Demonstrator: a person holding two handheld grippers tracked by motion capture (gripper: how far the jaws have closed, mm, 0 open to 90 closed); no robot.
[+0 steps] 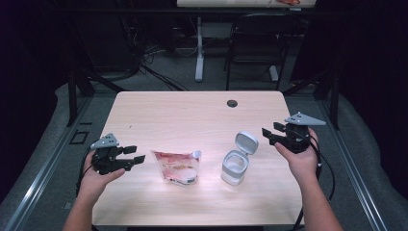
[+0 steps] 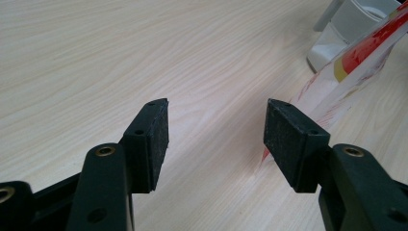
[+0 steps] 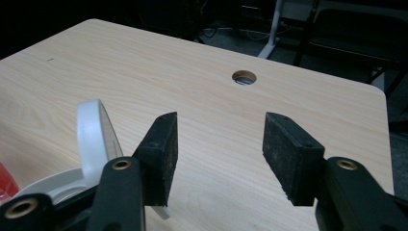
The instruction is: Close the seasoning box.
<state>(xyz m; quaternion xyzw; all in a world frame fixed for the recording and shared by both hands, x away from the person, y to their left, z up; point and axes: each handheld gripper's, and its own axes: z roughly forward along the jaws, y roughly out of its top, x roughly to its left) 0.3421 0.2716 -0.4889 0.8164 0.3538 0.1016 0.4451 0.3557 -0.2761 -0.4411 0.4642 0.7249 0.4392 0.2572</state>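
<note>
A clear pouch with red print and a white spout (image 1: 176,166) lies near the table's middle front; its edge (image 2: 350,67) shows at the right of the left gripper view. To its right stands a clear container with a white flip lid open (image 1: 236,161), its lid (image 3: 95,139) at the left of the right gripper view. My left gripper (image 1: 134,154) is open just left of the pouch, nothing between its jaws (image 2: 216,139). My right gripper (image 1: 269,134) is open to the right of the container, jaws empty (image 3: 219,144).
The wooden table (image 1: 192,113) has a round cable hole (image 1: 232,103) near its far edge, also seen ahead of the right gripper (image 3: 244,77). Beyond the table stand a black chair (image 1: 255,43) and a white desk leg (image 1: 199,53).
</note>
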